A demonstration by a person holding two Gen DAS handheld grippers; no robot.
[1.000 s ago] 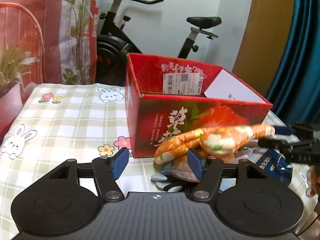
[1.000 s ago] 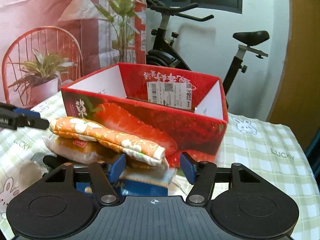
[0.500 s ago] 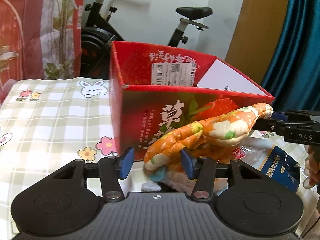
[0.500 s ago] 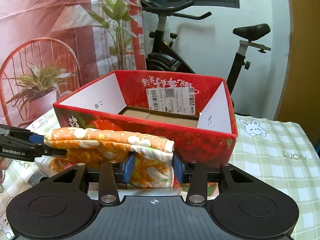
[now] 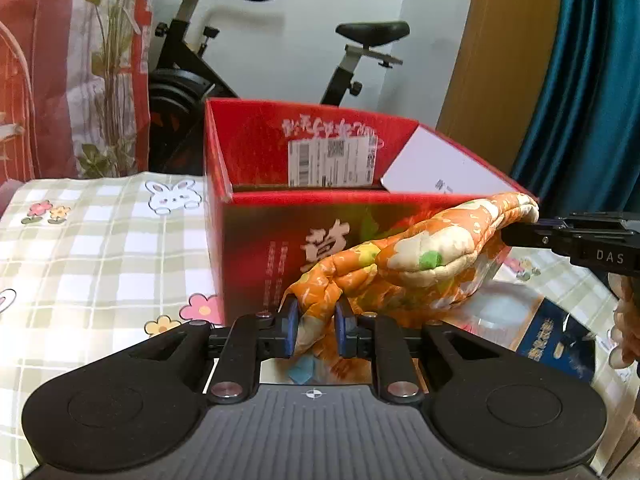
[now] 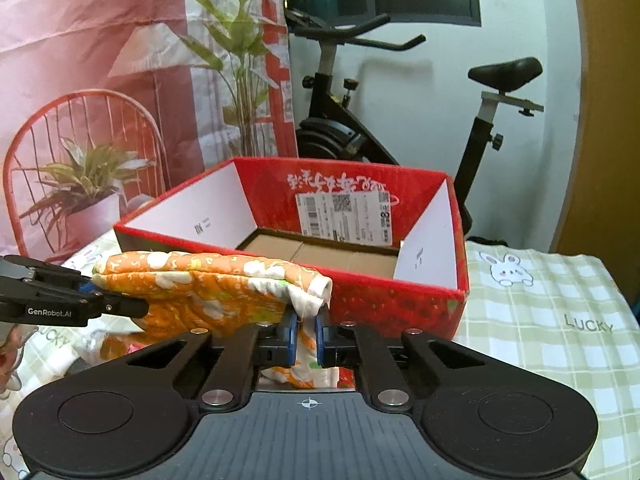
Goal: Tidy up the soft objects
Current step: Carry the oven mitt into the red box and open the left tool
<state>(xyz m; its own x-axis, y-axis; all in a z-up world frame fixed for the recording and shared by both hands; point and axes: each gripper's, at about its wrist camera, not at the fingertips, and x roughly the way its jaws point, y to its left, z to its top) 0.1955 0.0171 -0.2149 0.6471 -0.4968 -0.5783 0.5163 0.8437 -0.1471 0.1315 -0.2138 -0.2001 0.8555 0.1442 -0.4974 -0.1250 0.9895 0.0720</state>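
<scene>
Left gripper [image 5: 316,330]: jaws closing, blue pads pinching one end of the orange floral mitt [image 5: 400,268]. The fabric bunches between the pads; a loose fold hangs below them. Checked tablecloth [image 5: 100,240] lies to its left.

Ahead of both grippers stands the red box [image 6: 400,300], open-topped, nothing visible in it but the cardboard floor. The mitt spans the gap between the two grippers, slung in front of the box's near wall, its top about level with the rim.

Right gripper [image 6: 307,338]: pads pressed nearly together on the white-trimmed cuff end of the mitt. Only a thin edge of cloth sits between them.

Under the mitt, on the table: a clear plastic bag and a blue packet [image 5: 554,340], partly hidden.

Risks, as judged:
- The right pinch is shallow, on the hem only, so a pull apart could slip the cuff free and let that end drop.
- The sagging middle is not clearly above the rim; carried forward without a lift it could snag the near wall or push the box.
- The hanging fold could drag the bag beneath.
</scene>
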